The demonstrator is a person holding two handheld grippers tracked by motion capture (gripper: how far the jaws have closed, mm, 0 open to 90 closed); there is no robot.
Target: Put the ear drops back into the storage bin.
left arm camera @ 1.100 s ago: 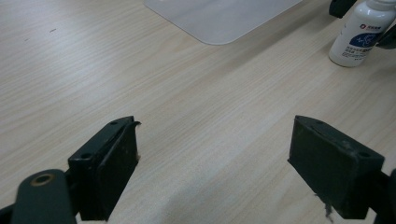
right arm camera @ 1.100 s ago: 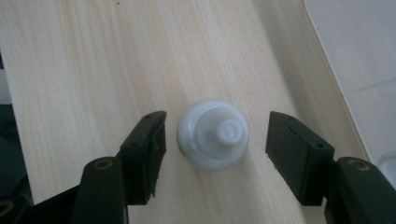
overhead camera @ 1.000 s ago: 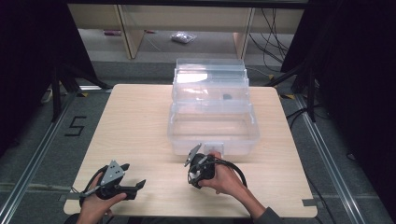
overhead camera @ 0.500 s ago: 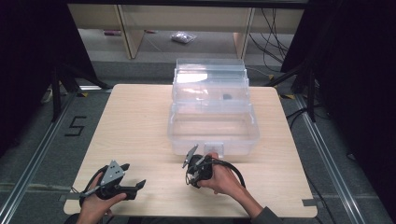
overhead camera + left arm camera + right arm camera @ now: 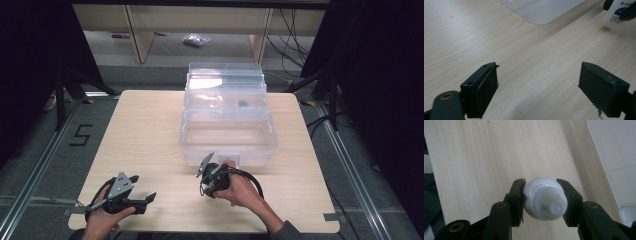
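My right gripper [image 5: 541, 182] is shut on a small white bottle [image 5: 544, 200], seen from its cap end with bare wood behind it. The same bottle [image 5: 616, 12], with a blue label, stands on the table at the top right of the left gripper view, black jaws on either side of it. From above, the right gripper [image 5: 207, 186] sits just in front of the clear plastic box [image 5: 227, 132]. My left gripper [image 5: 539, 72] is open, its jaws wide apart over bare wood with nothing between them. It rests near the table's front left [image 5: 142, 190].
The clear box's lid [image 5: 225, 82] stands open at the back, and a small dark item lies in its upper tray. A corner of the box [image 5: 541, 10] lies ahead of the left gripper. The wooden table [image 5: 145, 130] has bare room on the left.
The right gripper has shifted slightly to the left with the bottle in it. The left gripper has stayed where it was.
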